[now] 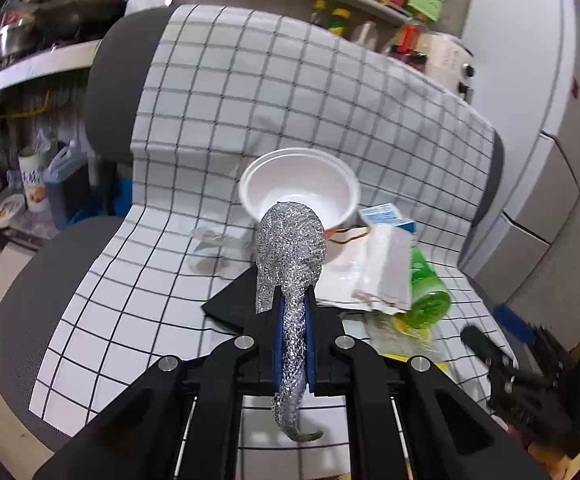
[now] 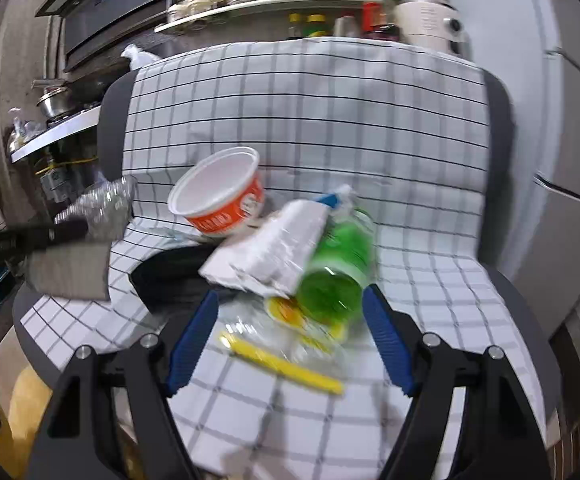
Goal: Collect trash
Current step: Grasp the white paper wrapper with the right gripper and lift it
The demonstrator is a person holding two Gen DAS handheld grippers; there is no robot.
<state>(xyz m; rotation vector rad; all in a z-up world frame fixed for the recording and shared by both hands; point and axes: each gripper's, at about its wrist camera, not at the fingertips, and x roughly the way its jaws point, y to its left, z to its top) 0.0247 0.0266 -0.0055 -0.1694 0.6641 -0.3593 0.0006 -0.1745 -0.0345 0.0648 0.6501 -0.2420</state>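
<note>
A crinkled, glittery silver foil wrapper (image 1: 292, 248) is pinched flat between the blue ribbed pads of the left gripper (image 1: 293, 300), its twisted tail hanging below the jaws. The rest of the trash lies on a grid-patterned cloth (image 1: 218, 92) draped over a grey mesh chair (image 1: 114, 80). Taking the white foam bowl (image 1: 300, 184) as landmark: it lies tilted and empty, its orange printed side seen only in the right wrist view. Just right of it lie a crumpled white paper bag (image 2: 274, 248) and a translucent green plastic bottle (image 2: 340, 272) on its side; below these, clear film and a yellow strip (image 2: 282, 362). The right gripper (image 2: 290, 344) stands wide open around that film, touching nothing. A flat black sheet (image 1: 230, 304) lies below the bowl.
</note>
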